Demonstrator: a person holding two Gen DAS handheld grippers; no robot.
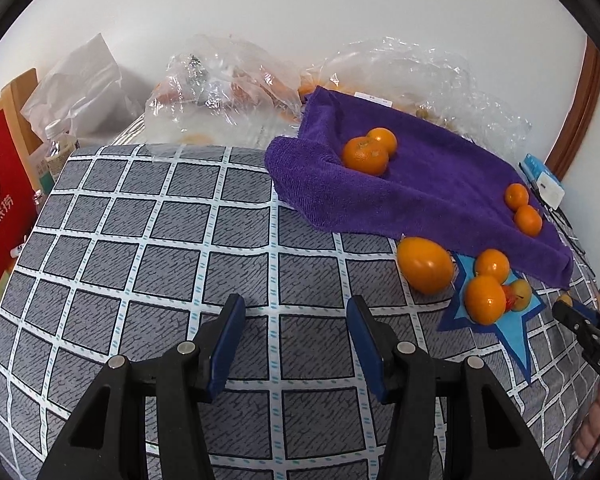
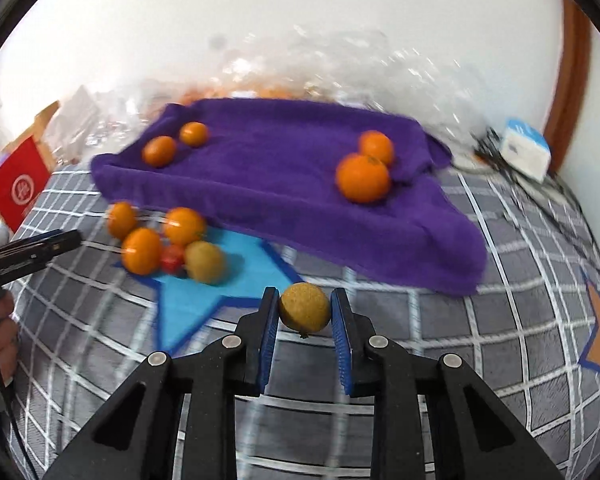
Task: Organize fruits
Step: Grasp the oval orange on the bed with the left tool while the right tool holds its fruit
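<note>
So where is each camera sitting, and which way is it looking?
Left wrist: rides the open left gripper, facing the grey checked bedsheet and purple fluffy towel; right gripper peeks in.
Right wrist: rides the right gripper, pinching a small yellow-brown round fruit; left gripper and the person's hand show.
Shared: towel, blue star-shaped mat, oranges.

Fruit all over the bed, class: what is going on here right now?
A person holding a gripper in each hand is sorting fruit. The right gripper is shut on a small brownish-yellow fruit, held above the checked sheet. The left gripper hangs open, holding nothing. Several oranges lie on the purple towel; other fruit is clustered on the blue star.
</note>
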